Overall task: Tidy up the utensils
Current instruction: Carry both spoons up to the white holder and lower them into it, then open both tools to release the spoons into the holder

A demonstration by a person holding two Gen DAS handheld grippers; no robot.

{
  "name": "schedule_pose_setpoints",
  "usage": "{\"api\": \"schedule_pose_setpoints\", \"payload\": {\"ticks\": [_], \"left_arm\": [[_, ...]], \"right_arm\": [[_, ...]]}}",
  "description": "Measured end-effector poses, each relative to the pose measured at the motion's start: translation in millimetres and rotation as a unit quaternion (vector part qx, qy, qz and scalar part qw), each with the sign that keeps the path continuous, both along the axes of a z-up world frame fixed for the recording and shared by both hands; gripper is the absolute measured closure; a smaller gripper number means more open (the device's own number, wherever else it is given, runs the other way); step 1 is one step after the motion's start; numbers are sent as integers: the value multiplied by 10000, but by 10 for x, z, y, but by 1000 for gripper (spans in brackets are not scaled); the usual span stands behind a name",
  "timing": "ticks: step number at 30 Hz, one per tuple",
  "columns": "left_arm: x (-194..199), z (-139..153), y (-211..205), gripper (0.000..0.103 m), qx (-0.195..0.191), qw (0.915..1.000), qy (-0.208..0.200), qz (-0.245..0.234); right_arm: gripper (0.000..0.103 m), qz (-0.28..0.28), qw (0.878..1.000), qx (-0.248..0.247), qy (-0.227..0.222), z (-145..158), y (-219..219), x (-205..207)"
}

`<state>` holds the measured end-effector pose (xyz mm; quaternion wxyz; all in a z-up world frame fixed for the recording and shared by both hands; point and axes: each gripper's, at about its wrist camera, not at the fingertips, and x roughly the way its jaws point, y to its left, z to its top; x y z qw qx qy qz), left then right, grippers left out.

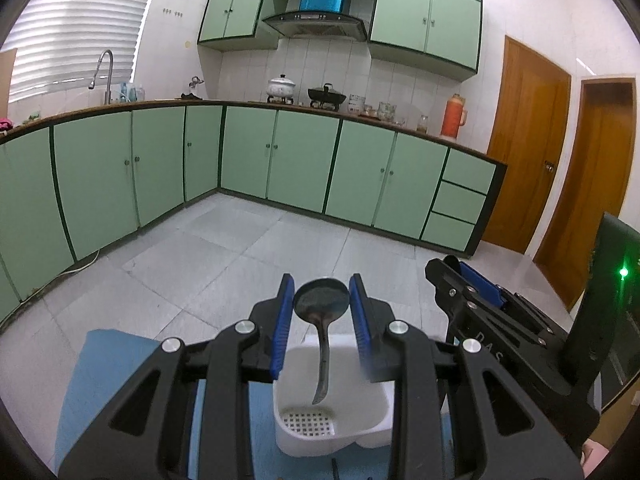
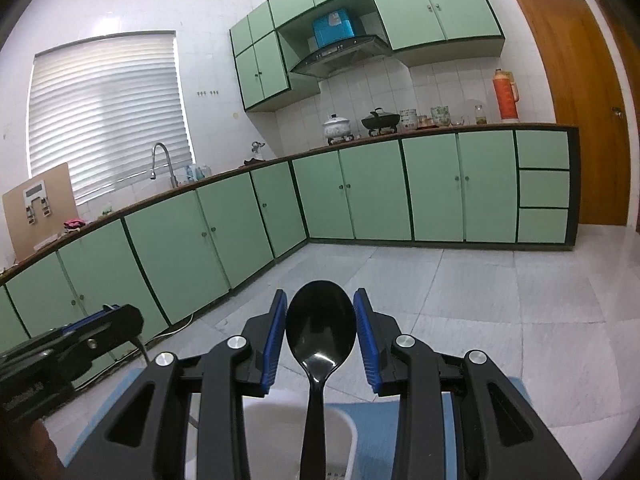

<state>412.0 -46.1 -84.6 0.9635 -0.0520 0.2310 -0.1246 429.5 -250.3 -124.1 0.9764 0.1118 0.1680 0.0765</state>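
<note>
1. Left gripper (image 1: 322,312) clamped on bowl of a worn metal spoon (image 1: 321,304), lower centre of left wrist view; handle hanging down over the white utensil holder (image 1: 376,420), tip just above its perforated floor, not yet resting inside as far as visible.
2. Right gripper (image 2: 321,320) clamped on bowl of a black plastic spoon (image 2: 320,320), lower centre of right wrist view; handle running down toward white holder rim (image 2: 352,432) at bottom edge.
3. Progress, judged: both spoons lifted and poised over holder; neither deposited. Release of both remaining.
4. Holder sitting on blue mat (image 1: 104,380).
5. Hidden or unclear: holder mostly masked by gripper bodies; black handle's lower end cut off by frame; holder contents not determinable; dark sliver at bottom centre of left view unidentified.
</note>
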Motion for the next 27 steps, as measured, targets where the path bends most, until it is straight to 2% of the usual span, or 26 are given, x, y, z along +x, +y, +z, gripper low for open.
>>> {"api": "schedule_pose_setpoints", "payload": {"ticks": [7, 16, 22, 26, 27], "left_arm": [[-42, -91, 29, 75, 97, 9997, 231, -23], [-392, 30, 159, 49, 132, 9999, 67, 54], [-940, 85, 331, 21, 156, 9998, -33, 125], [-1317, 16, 407, 13, 265, 9996, 81, 91], [-1422, -24, 426, 12, 297, 9994, 157, 87]], "right_arm": [[68, 187, 9998, -39, 113, -70, 47, -175], [52, 116, 9998, -53, 149, 44, -31, -621], [29, -81, 9997, 33, 238, 161, -157, -1146], [5, -235, 9988, -29, 420, 138, -184, -1574], [5, -265, 9985, -3, 474, 116, -196, -1665]]}}
